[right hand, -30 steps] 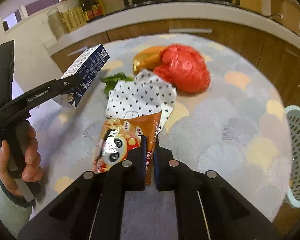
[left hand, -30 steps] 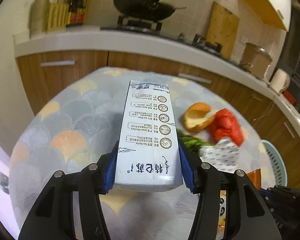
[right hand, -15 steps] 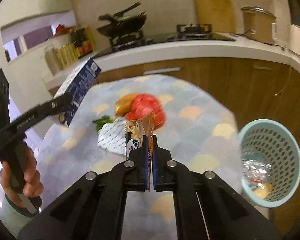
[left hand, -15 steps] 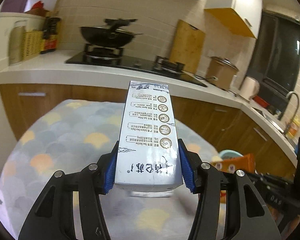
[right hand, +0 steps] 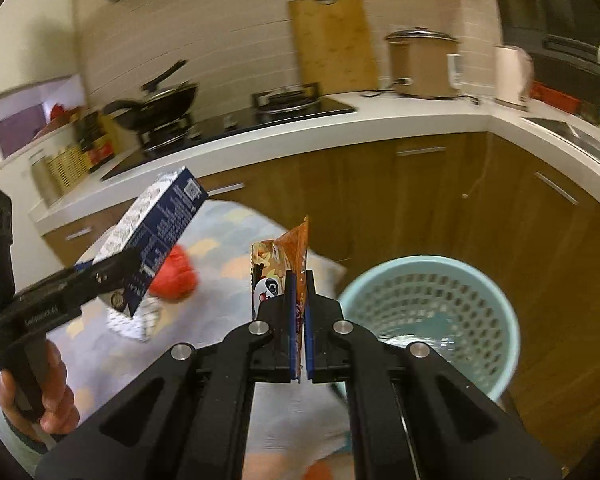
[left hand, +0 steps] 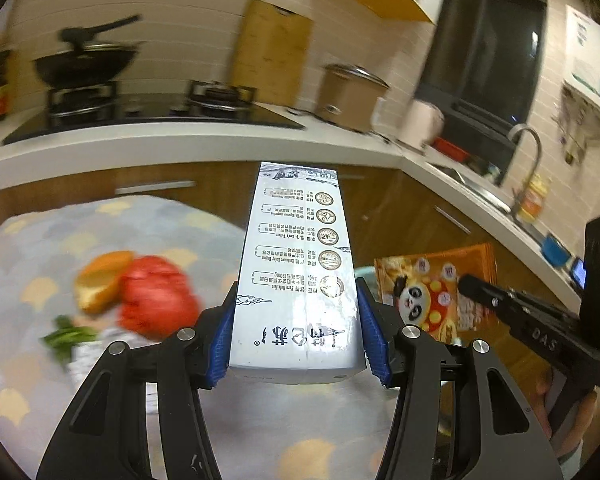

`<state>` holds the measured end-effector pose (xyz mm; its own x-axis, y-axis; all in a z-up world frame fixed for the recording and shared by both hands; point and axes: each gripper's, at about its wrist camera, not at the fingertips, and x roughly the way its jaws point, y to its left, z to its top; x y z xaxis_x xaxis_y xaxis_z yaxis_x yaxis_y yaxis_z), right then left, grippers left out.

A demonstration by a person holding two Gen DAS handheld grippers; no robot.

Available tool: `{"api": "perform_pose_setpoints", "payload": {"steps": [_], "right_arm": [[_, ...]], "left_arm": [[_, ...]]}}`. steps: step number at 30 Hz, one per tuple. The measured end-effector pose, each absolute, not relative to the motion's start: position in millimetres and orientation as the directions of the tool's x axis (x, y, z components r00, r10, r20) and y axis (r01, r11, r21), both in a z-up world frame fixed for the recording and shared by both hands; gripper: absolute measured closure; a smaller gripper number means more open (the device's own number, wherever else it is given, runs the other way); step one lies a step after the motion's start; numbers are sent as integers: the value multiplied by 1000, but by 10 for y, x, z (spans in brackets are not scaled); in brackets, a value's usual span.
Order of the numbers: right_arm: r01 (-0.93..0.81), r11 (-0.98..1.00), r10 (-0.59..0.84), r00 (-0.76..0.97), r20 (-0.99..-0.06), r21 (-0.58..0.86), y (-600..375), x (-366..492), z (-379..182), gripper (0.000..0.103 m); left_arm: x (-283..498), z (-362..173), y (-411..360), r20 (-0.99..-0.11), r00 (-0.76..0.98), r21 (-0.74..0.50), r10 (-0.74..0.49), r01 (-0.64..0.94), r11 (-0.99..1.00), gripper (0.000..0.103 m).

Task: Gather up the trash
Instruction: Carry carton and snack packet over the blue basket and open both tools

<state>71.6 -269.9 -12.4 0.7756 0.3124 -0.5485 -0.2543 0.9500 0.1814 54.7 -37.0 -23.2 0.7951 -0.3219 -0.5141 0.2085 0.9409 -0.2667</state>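
My left gripper (left hand: 298, 336) is shut on a white and blue milk carton (left hand: 296, 264), held lengthwise above the table; the same carton (right hand: 152, 236) shows at the left of the right wrist view. My right gripper (right hand: 299, 336) is shut on an orange snack wrapper with a panda print (right hand: 284, 264), held on edge in the air; the wrapper (left hand: 436, 284) also hangs to the right of the carton. A light blue mesh trash basket (right hand: 432, 320) stands just right of the right gripper, below the table edge, with some trash inside.
On the patterned tablecloth (left hand: 100, 224) lie a red plastic bag (left hand: 156, 300), an orange peel (left hand: 100, 284), green scraps (left hand: 66, 336) and dotted white paper (right hand: 136, 320). A white counter (right hand: 340, 128) with wooden cabinets, stove, wok and pot curves behind.
Both grippers have risen and swung right with their loads. The wrapper was lifted off the table, and the basket has come close beside the right gripper.
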Motion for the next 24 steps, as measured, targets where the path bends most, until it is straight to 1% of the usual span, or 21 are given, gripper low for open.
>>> {"api": "perform_pose_setpoints", "payload": {"steps": [6, 8, 12, 14, 18, 20, 21, 24], "right_arm": [[-133, 972, 222, 793, -567, 194, -3289, 873, -295, 101], [-96, 976, 195, 793, -578, 197, -3431, 918, -382, 101], [-10, 984, 123, 769, -627, 181, -3690, 1057, -634, 101], [8, 981, 120, 753, -647, 192, -3760, 1120, -730, 101], [50, 976, 113, 720, -684, 214, -3867, 1234, -920, 101], [71, 973, 110, 693, -712, 219, -3915, 1303, -1034, 96], [72, 972, 118, 677, -727, 225, -3929, 1322, -1099, 94], [81, 968, 131, 637, -760, 236, -3969, 1366, -1269, 94]], "left_arm": [[886, -409, -1090, -568, 733, -213, -374, 309, 927, 51], [1013, -497, -1237, -587, 709, -225, -392, 322, 920, 51], [1274, -718, -1546, -631, 648, -254, -426, 346, 903, 51], [1362, -817, -1693, -651, 622, -256, -436, 360, 897, 51], [1463, -991, -1939, -688, 590, -221, -424, 386, 896, 50], [1488, -1082, -2015, -709, 574, -204, -410, 390, 898, 36], [1495, -1119, -2035, -714, 573, -196, -402, 388, 901, 36], [1501, -1184, -2010, -724, 566, -190, -394, 385, 903, 36]]}}
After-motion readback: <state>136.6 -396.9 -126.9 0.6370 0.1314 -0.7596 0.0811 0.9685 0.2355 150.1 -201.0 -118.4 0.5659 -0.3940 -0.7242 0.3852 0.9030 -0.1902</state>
